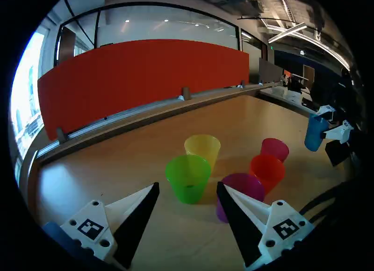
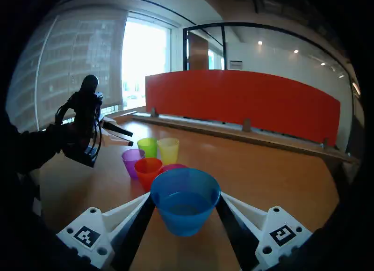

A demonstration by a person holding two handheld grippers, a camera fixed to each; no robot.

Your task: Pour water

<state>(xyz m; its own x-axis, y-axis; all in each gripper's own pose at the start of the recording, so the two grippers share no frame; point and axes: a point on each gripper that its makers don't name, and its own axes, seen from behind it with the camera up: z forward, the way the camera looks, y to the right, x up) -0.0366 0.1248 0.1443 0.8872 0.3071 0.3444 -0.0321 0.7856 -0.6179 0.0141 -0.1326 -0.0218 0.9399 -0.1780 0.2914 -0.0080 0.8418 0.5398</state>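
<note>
- Left gripper view: the left gripper [image 1: 187, 184] is pointing across the wooden table [image 1: 117, 168], jaws spread, with nothing between them.
- The green cup [image 1: 188, 177] is standing just beyond its fingertips, beside the yellow cup [image 1: 202, 148], purple cup [image 1: 245, 184], red cup [image 1: 267, 170] and pink cup [image 1: 275, 149].
- At the far right, the right gripper [image 1: 333, 122] is holding the blue cup [image 1: 315, 133].
- Right gripper view: the right gripper's jaws are pinching the blue cup, with water sitting inside it.
</note>
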